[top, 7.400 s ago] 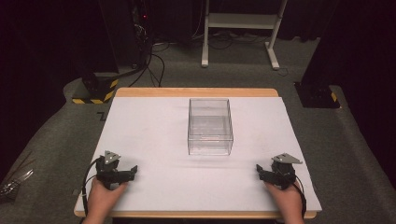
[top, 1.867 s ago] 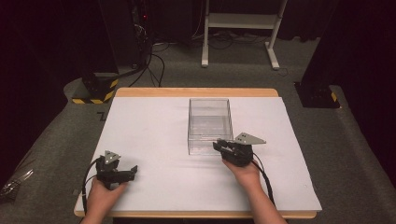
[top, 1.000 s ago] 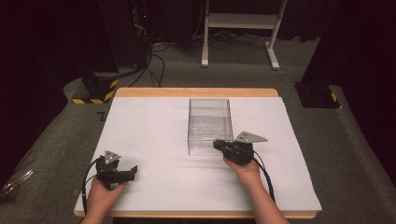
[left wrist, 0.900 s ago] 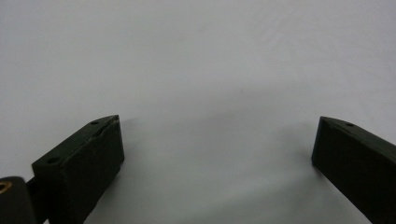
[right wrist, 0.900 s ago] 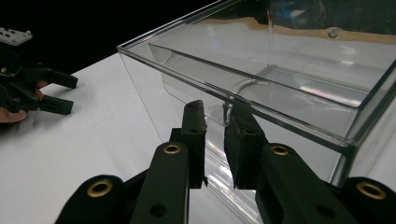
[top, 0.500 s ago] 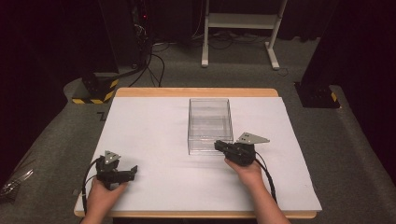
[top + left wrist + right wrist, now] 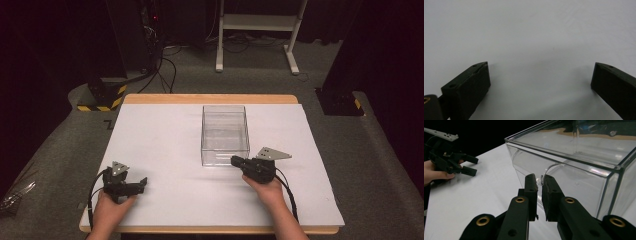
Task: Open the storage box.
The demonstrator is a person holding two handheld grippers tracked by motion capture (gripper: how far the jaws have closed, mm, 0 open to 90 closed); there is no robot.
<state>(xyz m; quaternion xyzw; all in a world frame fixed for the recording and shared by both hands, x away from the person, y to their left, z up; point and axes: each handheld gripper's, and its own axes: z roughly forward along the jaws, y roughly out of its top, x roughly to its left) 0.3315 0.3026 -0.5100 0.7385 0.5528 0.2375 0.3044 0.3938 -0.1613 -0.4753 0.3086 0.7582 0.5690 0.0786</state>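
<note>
Where the clear box (image 7: 225,134) stands at mid-bench, the right tongs (image 7: 235,161) meet its near wall, at the lower right corner as the high view gives it. Their jaws have just been closing and now stand nearly together, a thin gap left, pinching the small clear curved handle (image 7: 543,177) on that wall; the right gripper view shows this handle, which the high view is too coarse to resolve. The left tongs (image 7: 141,183) rest on the white bench (image 7: 160,150) sheet near its front left corner, well apart from the box. Their jaws stand wide open with bare white surface between them, as the left gripper view shows.
</note>
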